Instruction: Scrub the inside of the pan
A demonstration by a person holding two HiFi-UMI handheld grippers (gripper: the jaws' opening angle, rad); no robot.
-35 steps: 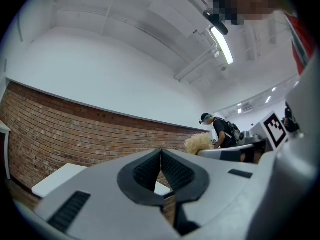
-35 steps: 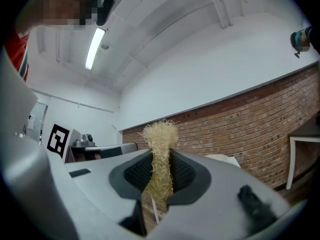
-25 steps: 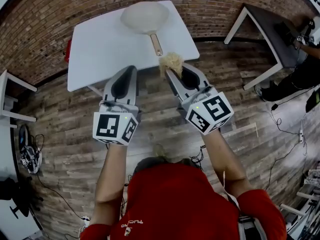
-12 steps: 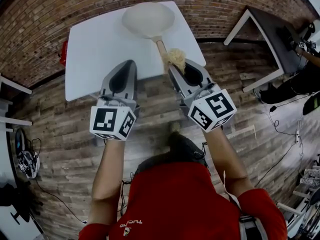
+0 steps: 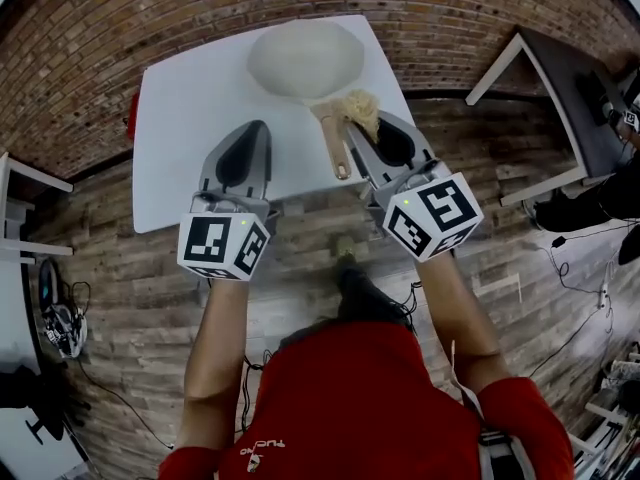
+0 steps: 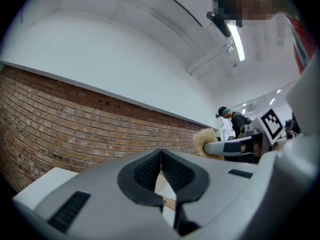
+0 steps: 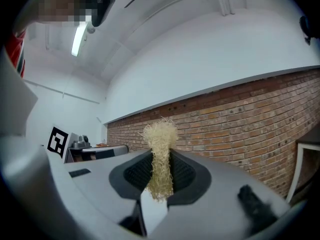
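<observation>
A cream pan with a wooden handle lies on the far side of the white table. My right gripper is shut on a straw-coloured fibre scrubber, which hangs just right of the handle near the pan's rim. In the right gripper view the scrubber sticks up between the jaws. My left gripper is over the table's front part, left of the handle, jaws closed with nothing in them. The left gripper view also catches the scrubber.
A red object hangs at the table's left edge. A dark table stands to the right, with a person beyond it. Cables lie on the wood floor at left. A brick wall runs behind the table.
Both grippers have moved forward over the table. The right gripper with the scrubber has come from the table's front edge to beside the pan's handle.
</observation>
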